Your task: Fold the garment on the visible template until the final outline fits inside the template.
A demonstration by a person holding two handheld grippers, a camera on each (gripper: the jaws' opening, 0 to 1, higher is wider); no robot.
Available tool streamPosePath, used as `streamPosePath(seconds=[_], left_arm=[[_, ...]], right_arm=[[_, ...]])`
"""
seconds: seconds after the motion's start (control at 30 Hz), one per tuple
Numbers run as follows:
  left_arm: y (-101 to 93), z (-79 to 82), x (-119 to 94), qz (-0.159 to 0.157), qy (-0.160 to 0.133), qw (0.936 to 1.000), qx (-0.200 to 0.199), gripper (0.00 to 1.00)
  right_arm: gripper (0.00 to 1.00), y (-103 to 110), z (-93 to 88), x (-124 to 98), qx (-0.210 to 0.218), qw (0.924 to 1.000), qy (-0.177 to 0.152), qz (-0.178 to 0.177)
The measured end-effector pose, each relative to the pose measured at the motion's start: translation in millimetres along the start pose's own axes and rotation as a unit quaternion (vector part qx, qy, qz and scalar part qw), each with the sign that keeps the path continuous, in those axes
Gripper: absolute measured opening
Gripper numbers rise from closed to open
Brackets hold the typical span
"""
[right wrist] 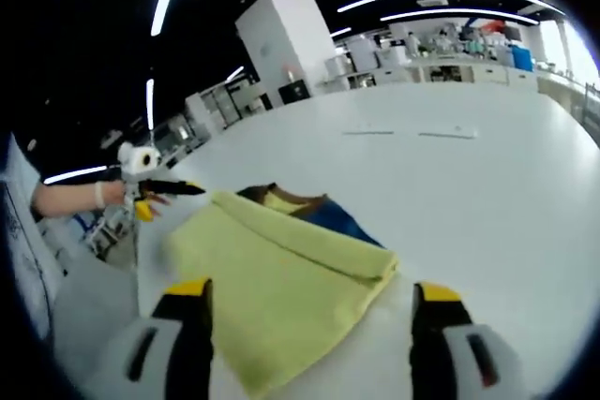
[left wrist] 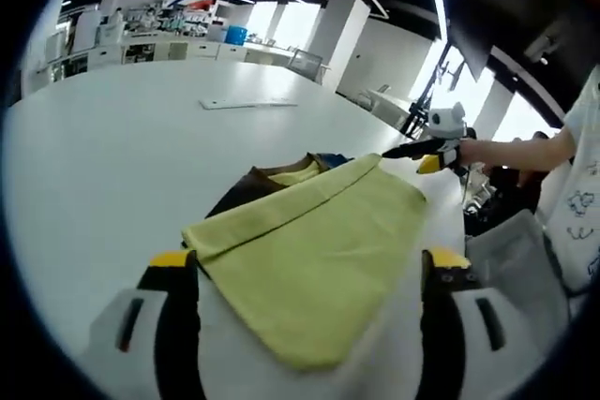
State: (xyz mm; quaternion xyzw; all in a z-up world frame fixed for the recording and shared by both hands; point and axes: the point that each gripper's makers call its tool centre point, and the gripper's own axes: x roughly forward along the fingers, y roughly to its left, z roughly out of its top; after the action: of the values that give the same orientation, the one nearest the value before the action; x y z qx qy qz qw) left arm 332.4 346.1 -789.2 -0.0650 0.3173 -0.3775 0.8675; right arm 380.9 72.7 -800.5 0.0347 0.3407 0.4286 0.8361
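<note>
On the white tabletop (left wrist: 112, 185) lies the garment (left wrist: 319, 250), a yellow folded layer over brown and blue cloth, just ahead of both claws. It looks soft, light and floppy (likely to sag), best pinched at a corner or folded edge. Left claw (left wrist: 309, 274) and right claw (right wrist: 309, 306) stand wide, holding nothing. No readable writing shows

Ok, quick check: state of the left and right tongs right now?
Left tongs: open, holding nothing; the folded yellow garment lies between the jaws.
Right tongs: open, holding nothing, above the same garment.
</note>
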Motion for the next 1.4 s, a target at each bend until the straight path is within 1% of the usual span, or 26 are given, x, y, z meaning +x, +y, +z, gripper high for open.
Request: streamPosePath(seconds=[0.07, 0.17, 0.47, 0.57, 0.63, 0.77, 0.8, 0.9, 1.0, 1.07, 1.17, 1.27, 1.4], left_arm=[[-3.1, -4.6, 1.1, -0.005, 0.005, 1.0000, -0.004, 0.94], [-7.9, -7.3, 3.9, -0.015, 0.001, 0.9998, -0.014, 0.94], [-3.8, -14.8, 16.6, -0.004, 0.013, 0.9996, -0.025, 0.94], [-1.4, -16.6, 18.6, 0.001, 0.019, 0.9995, -0.027, 0.93], [-0.1, -18.1, 19.7, 0.004, 0.022, 0.9994, -0.028, 0.92], [4.3, -19.2, 22.0, 0.008, 0.020, 0.9994, -0.026, 0.89], [4.5, -18.2, 22.7, 0.008, 0.017, 0.9995, -0.027, 0.89], [5.8, -11.0, 24.3, 0.009, 0.011, 0.9996, -0.026, 0.91], [9.4, -5.3, 26.6, 0.009, 0.007, 0.9997, -0.021, 0.93], [12.8, 1.3, 28.5, 0.009, 0.001, 0.9998, -0.019, 0.93], [11.7, 7.9, 31.0, 0.013, -0.006, 0.9998, -0.016, 0.93], [18.8, 15.1, 35.4, 0.019, -0.010, 0.9997, -0.013, 0.93], [30.3, 19.5, 39.5, 0.027, -0.012, 0.9995, -0.015, 0.94]], right_arm=[[0.88, 5.5, -1.1, 0.7, -0.002, 1.0000, 0.000, 0.006], [0.87, 13.3, -1.7, 3.0, 0.001, 0.9998, -0.002, 0.020], [0.84, 25.7, -6.3, 13.0, 0.008, 0.9991, 0.003, 0.041], [0.83, 26.4, -7.8, 17.6, 0.013, 0.9989, 0.007, 0.044], [0.83, 21.1, -9.9, 22.1, 0.012, 0.9989, 0.010, 0.043], [0.81, 20.3, -13.1, 28.3, 0.016, 0.9989, 0.014, 0.042], [0.80, 19.1, -10.5, 29.6, 0.016, 0.9990, 0.009, 0.040], [0.81, 19.4, -0.1, 31.2, 0.032, 0.9985, -0.009, 0.044], [0.80, 17.2, 8.0, 34.2, 0.026, 0.9988, -0.015, 0.039], [0.80, 14.8, 15.9, 36.9, 0.031, 0.9985, -0.026, 0.038], [0.80, 10.8, 24.5, 40.5, 0.029, 0.9985, -0.035, 0.030], [0.80, 3.5, 30.4, 47.2, 0.034, 0.9982, -0.042, 0.025], [0.80, -3.7, 35.7, 54.2, 0.030, 0.9985, -0.041, 0.019]])
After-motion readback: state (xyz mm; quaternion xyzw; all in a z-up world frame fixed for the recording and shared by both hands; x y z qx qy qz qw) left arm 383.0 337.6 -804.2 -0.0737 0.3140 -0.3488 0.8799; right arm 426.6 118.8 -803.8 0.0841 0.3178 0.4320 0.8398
